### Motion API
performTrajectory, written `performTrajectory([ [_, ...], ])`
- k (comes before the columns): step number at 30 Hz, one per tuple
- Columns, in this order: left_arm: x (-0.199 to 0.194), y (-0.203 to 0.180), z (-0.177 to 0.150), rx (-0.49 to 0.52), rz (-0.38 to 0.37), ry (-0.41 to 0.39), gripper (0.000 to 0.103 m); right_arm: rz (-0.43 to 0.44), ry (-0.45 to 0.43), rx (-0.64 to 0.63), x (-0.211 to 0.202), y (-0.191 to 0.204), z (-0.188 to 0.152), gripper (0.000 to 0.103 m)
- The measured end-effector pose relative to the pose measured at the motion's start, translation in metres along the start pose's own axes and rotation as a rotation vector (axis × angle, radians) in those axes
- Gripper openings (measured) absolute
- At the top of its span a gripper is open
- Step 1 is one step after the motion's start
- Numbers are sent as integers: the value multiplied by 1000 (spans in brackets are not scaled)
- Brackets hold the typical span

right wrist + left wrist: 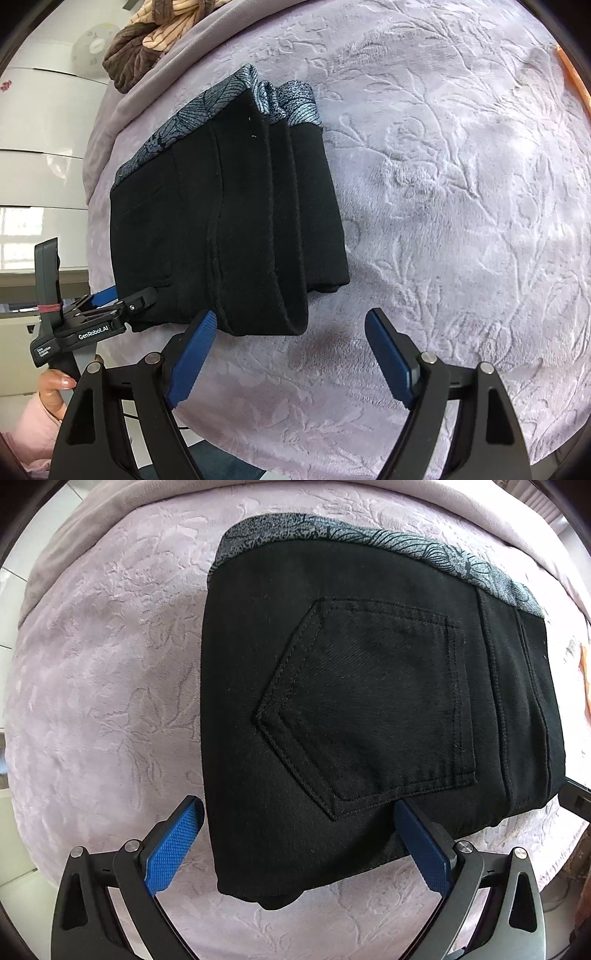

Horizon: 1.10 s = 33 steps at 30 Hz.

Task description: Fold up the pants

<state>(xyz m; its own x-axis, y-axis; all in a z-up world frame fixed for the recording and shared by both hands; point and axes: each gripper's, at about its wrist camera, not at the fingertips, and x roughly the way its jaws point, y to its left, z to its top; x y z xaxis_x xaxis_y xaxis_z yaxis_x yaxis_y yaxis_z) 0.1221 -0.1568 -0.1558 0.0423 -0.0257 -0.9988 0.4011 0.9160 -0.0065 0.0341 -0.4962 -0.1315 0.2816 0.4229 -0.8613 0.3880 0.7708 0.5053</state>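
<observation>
A: Pants [369, 701], black ones, lie folded in a thick stack on the soft purple blanket [110, 664].

B: Is anything holding them?

A: No. The left gripper [299, 834] stands wide open, pointing down at the near end of the stack. One blue pad [173, 849] is over the blanket just beside the pants, and the other pad [424, 845] is over the black cloth, near the back pocket [369, 709].

B: And the other one?

A: The right gripper [291, 354] is wide open too, holding nothing. Its left pad [192, 358] is right by the rolled corner of the pants. Its right pad is over bare blanket.

B: What is farther back?

A: A grey cloth with leaf patterns [207, 107] pokes out from under the far side of the pants. Way back sits a brown and tan striped cloth [155, 33].
</observation>
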Motion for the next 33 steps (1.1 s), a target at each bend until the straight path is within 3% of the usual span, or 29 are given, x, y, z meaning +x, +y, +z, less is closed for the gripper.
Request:
performTrajectory([
  [12,22,17,3,-24,-62,16,103,35,9,12,3,-8,21,86],
  [17,-2,37,5,16,-91,-81,103,41,20,-2,5,-8,29,86],
  [22,-7,70,27,6,-164,-147,103,89,23,-15,6,-13,42,86],
  [26,19,98,47,-27,-293,-96,103,149,22,-9,12,-22,59,86],
  [29,42,108,55,-26,-379,-72,103,258,47,-4,25,-28,70,86],
  [33,56,109,59,-1,-430,-74,103,308,111,-1,51,-27,81,86],
])
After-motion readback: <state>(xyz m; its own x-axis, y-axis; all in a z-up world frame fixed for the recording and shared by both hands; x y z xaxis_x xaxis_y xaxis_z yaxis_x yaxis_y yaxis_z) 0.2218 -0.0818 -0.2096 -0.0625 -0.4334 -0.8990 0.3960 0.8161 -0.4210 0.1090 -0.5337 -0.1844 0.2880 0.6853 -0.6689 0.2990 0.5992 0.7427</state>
